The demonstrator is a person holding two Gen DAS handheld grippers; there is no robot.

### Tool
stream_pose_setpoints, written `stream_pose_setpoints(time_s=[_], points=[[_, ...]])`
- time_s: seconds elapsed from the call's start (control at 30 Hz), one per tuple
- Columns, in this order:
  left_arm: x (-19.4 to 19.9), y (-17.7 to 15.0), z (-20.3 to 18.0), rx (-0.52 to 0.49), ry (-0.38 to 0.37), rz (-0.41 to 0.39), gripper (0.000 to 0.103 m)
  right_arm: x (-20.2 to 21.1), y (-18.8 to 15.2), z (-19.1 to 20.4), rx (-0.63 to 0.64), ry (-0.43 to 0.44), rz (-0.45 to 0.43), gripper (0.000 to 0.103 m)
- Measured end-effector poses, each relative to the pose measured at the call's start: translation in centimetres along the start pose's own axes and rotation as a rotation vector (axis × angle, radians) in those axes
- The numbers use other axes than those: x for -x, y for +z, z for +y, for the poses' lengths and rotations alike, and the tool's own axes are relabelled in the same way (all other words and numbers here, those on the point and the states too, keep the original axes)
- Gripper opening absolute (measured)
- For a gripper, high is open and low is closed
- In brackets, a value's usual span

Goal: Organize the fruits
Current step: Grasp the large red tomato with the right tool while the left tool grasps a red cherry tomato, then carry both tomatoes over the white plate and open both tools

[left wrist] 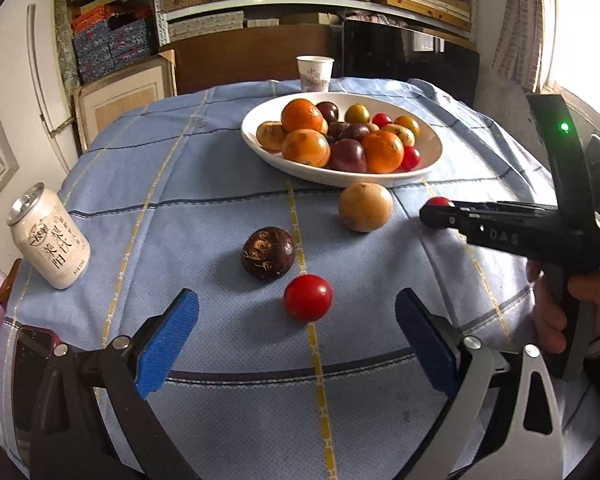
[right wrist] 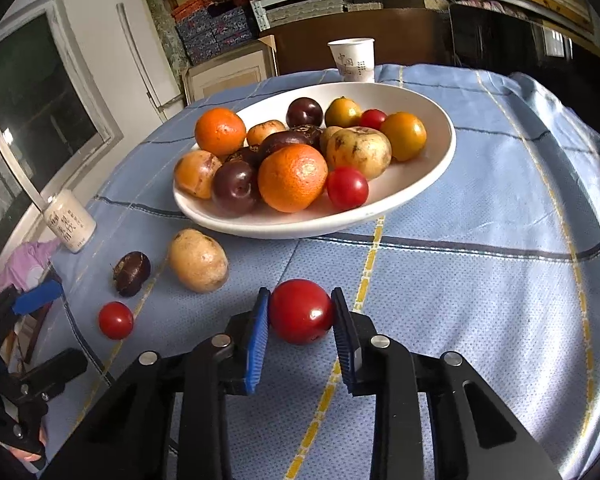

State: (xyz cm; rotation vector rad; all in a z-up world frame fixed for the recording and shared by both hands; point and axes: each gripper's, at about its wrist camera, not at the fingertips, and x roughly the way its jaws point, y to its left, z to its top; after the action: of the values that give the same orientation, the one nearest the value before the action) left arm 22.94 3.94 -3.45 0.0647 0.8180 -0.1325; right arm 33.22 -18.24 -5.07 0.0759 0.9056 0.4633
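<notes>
Red glossy round tomato (right wrist: 300,311): on blue-clothed counter (right wrist: 480,300) before white fruit bowl (right wrist: 440,160), pinched between right tool (right wrist: 300,312) pads. Light, smooth-skinned, probably bruisable; grip widest girth gently. Left tool (left wrist: 296,340) wide open, empty.

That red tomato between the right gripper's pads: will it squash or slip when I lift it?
The red tomato looks glossy and round, so it may slip or pivot between the right gripper pads, which touch only its sides. Its thin-looking skin suggests it could bruise under hard squeezing. If dropped on the blue tablecloth, it would likely roll.
</notes>
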Motion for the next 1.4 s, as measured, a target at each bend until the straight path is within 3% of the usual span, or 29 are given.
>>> stream_pose_setpoints(time_s=[0.07, 0.1, 0.13, 0.23, 0.47, 0.53, 0.77, 1.4], points=[[0.0, -0.2, 0.0, -0.008, -0.017, 0.005, 0.096, 0.0, 0.0, -0.2, -0.011, 0.011, -0.001, 0.031], [0.0, -0.3, -0.2, -0.014, -0.021, 0.009, 0.091, 0.0, 0.0, -0.2, -0.009, 0.010, -0.001, 0.031], [-0.1, -0.4, -0.3, -0.022, -0.026, 0.018, 0.078, 0.0, 0.0, -0.1, -0.007, 0.007, -0.001, 0.031], [-0.9, -0.7, -0.4, -0.022, -0.043, 0.060, 0.066, 0.0, 0.0, -0.1, -0.006, 0.006, 0.000, 0.031], [-2.1, -0.6, 1.0, 0.058, -0.070, 0.090, 0.049, 0.0, 0.0, 0.0, -0.008, 0.008, 0.000, 0.031], [-2.7, -0.5, 1.4, 0.079, -0.072, 0.101, 0.041, 0.0, 0.0, -0.1, -0.007, 0.007, 0.000, 0.031], [-3.4, 0.2, 1.4, 0.103, -0.104, 0.099, 0.038, 0.0, 0.0, 0.0, -0.008, 0.009, 0.000, 0.031], [-4.4, 0.0, 0.6, 0.076, -0.075, 0.110, 0.030, 0.0, 0.0, -0.1, -0.010, 0.010, 0.000, 0.031]])
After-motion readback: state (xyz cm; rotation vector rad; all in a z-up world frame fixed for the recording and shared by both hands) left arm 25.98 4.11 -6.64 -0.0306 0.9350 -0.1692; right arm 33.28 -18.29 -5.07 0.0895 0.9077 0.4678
